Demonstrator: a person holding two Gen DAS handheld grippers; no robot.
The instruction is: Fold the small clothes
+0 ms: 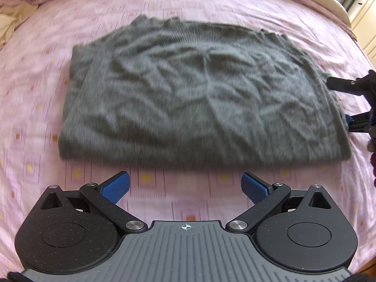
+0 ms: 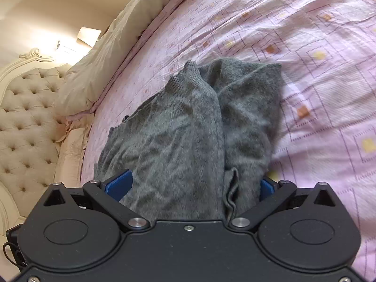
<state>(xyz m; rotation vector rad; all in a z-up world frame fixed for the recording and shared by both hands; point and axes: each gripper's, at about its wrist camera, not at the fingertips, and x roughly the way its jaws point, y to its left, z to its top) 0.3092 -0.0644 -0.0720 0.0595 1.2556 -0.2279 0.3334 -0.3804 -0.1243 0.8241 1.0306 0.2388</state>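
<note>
A grey knitted sweater [image 1: 199, 94] lies folded into a wide rectangle on the pink patterned bedsheet [image 1: 35, 108]. My left gripper [image 1: 185, 185] hovers just short of the sweater's near edge, open, its blue pads [image 1: 116, 186] bare. My right gripper [image 1: 345, 102] sits at the sweater's right edge with its fingers spread apart. In the right wrist view the sweater [image 2: 176, 129] bunches up and fills the gap between the wide-open fingers of the right gripper [image 2: 195, 185]; the jaws do not pinch it.
A cream pillow or duvet [image 2: 105, 47] runs along the far side of the bedsheet [image 2: 317, 70]. A tufted cream headboard [image 2: 23, 117] stands beyond it. Cream cupboards [image 1: 364, 11] show at the far right.
</note>
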